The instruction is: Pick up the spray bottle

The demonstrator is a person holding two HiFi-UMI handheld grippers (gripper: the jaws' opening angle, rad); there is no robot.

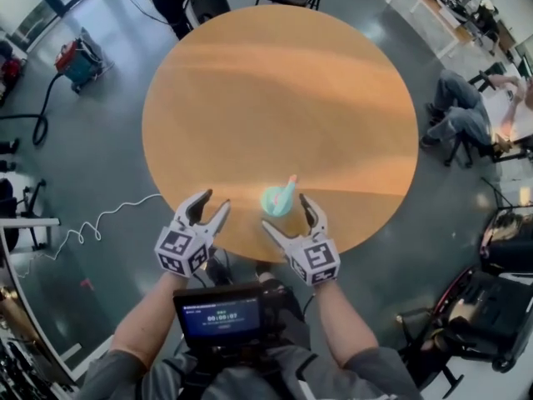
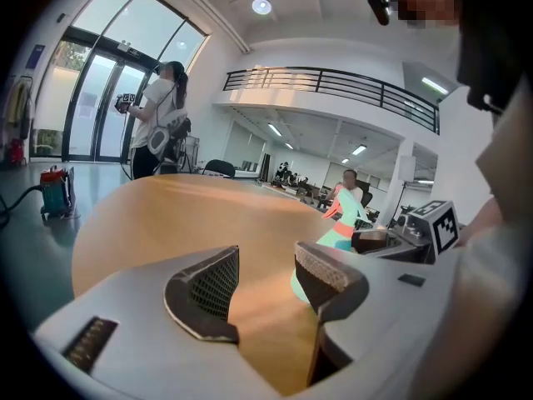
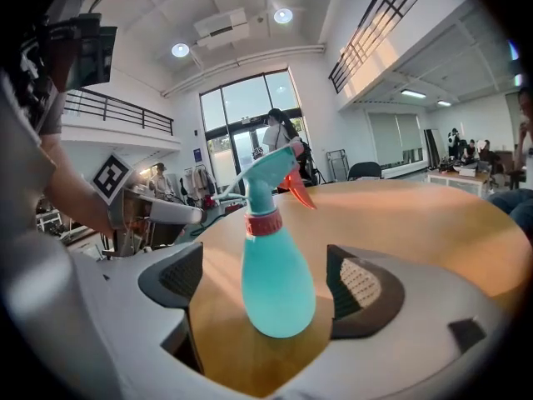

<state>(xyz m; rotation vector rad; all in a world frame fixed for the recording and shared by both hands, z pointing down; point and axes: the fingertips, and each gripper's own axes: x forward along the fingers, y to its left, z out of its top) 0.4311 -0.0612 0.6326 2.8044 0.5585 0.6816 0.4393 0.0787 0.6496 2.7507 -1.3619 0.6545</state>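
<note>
A person is holding two hand-held grippers over the near edge of a round wooden surface [image 1: 275, 90], where a turquoise spray bottle [image 1: 278, 198] with a red collar and trigger is standing upright.

The pick-up is not yet done. The bottle is resting on its base on the surface, and nothing is lifting or tilting it. Judging by how things lie, the approach is largely made, and the closing of the jaws and the lift are what is left.

The right hand-held gripper [image 1: 285, 211] is standing wide open and released. In the right gripper view the bottle's round body is sitting in the gap between the two dark ribbed pads [image 3: 360, 283], with bare surface showing on either side of it, so neither pad is pressing on it. The nozzle is pointing away from that gripper and to the right in its view.

The left hand-held gripper [image 1: 212, 202] is hovering just beside its partner, also released, with its jaws apart. In the left gripper view only bare wood is showing between them. The bottle is appearing there beyond the right-hand jaw, off to the side and out of the gap, so this gripper is grasping and touching nothing.
</note>
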